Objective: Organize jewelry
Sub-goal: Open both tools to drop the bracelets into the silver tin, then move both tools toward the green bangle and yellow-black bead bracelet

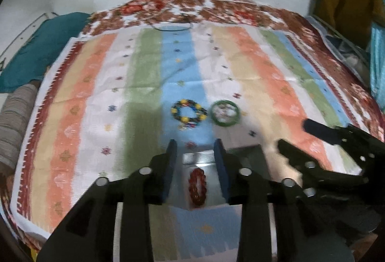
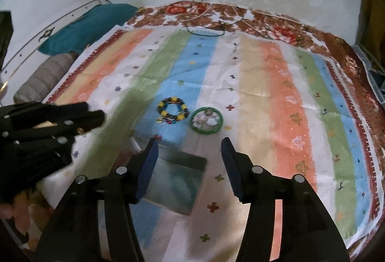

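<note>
A red beaded bracelet lies inside a shiny metal box on the striped cloth. My left gripper is open and hovers over the box with the bracelet between its fingers, not gripped. A yellow and dark beaded bracelet and a green bangle lie side by side farther out. My right gripper is open and empty above the box. Each gripper shows in the other's view: the right one and the left one.
The striped cloth covers a bed with a floral border. A teal pillow and a grey bolster lie at the far left. Cables trail from the wall onto the bed's far edge.
</note>
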Demonstrator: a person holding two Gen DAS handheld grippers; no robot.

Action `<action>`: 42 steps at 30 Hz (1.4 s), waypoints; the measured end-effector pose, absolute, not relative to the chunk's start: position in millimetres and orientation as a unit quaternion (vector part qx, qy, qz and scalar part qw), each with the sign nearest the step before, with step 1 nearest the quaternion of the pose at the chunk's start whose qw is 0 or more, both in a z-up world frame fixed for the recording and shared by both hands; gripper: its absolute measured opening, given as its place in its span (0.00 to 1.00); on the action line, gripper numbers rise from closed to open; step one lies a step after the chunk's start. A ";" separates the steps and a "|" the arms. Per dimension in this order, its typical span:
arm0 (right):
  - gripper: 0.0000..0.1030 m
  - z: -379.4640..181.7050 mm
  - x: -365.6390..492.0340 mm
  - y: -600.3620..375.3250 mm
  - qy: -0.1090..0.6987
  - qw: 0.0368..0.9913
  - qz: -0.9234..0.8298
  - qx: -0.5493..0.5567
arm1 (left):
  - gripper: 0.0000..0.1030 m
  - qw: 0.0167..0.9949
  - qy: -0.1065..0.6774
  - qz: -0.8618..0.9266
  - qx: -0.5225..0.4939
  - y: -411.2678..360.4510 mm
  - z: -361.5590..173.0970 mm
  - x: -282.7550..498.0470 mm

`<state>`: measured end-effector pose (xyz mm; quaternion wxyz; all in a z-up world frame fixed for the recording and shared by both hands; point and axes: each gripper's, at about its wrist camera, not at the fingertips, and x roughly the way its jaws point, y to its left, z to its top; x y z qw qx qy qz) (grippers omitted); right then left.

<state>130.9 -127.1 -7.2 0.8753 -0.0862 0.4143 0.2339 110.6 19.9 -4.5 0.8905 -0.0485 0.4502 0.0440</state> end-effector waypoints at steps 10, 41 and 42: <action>0.64 -20.9 166.5 -140.3 0.454 0.864 0.211 -0.053 | 0.47 0.873 0.476 0.065 -0.082 46.6 -19.0 135.4; 0.76 -58.2 222.8 -122.0 0.505 0.837 0.200 -0.059 | 0.67 0.841 0.527 0.097 -0.073 65.0 -75.2 214.3; 0.76 -60.2 224.6 -121.2 0.507 0.836 0.198 -0.062 | 0.67 0.841 0.528 0.097 -0.073 65.8 -76.5 216.1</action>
